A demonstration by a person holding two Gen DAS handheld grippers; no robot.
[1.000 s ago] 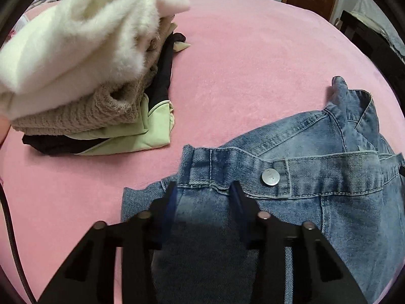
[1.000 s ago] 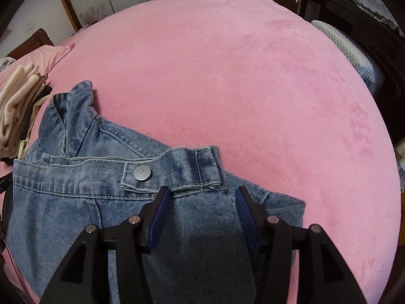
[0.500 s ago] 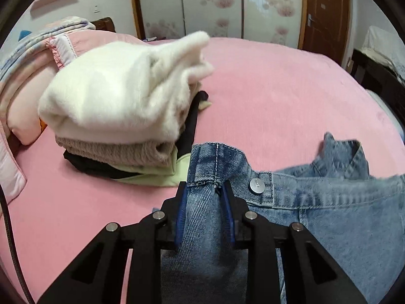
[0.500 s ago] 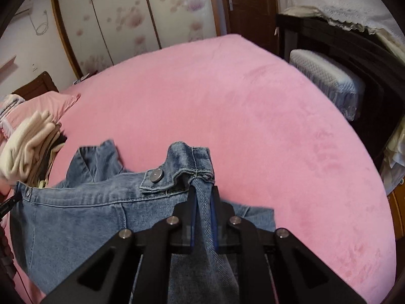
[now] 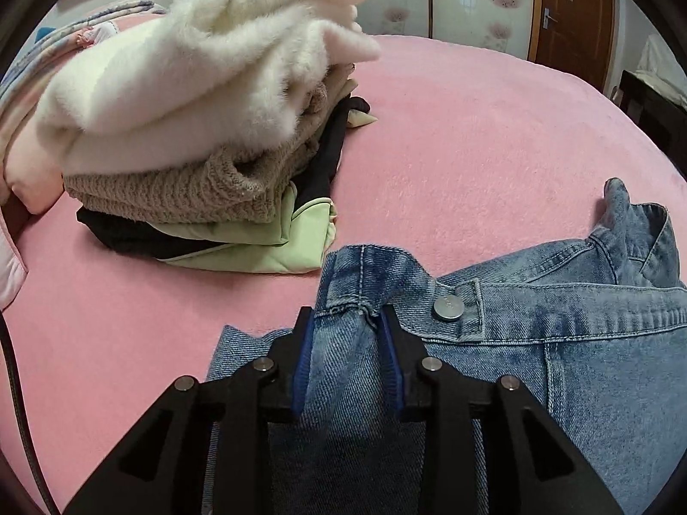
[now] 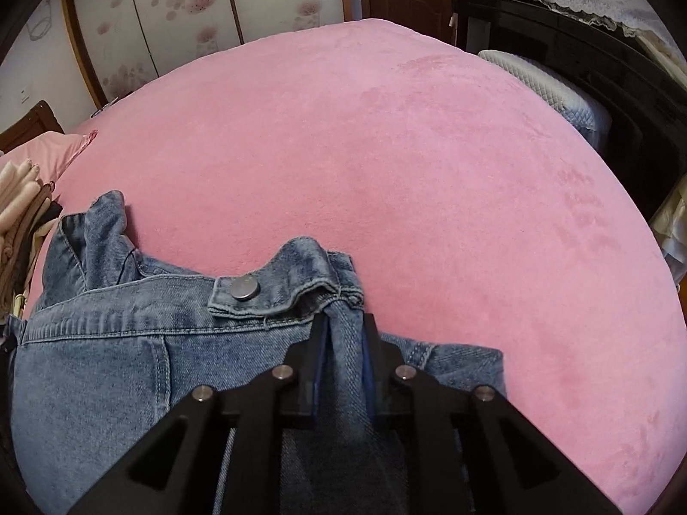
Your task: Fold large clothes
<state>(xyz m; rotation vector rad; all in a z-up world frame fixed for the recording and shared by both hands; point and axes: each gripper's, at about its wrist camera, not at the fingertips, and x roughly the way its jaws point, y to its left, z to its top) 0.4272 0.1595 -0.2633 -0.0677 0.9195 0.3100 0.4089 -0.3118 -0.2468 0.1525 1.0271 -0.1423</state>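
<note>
A blue denim garment (image 5: 558, 343) with a metal button (image 5: 448, 307) lies on the pink bed (image 5: 472, 150). My left gripper (image 5: 345, 322) is shut on its waistband corner, lifted a little off the bed. In the right wrist view the denim garment (image 6: 129, 365) spreads to the left, with another metal button (image 6: 244, 288) on the band. My right gripper (image 6: 343, 326) is shut on the other waistband corner, the cloth bunched between its jaws. The lower part of the garment is hidden under the grippers.
A stack of folded clothes (image 5: 193, 128), white fluffy on top, then beige knit, green and black, stands at the left of the bed, also at the left edge of the right wrist view (image 6: 21, 214). Dark furniture (image 6: 579, 77) stands beyond the bed's right edge. Pink pillows (image 5: 17, 150) lie far left.
Both grippers went from open over the waistband to shut on its corners, then lifted the corners a little. The views tilted up and back down slightly.
</note>
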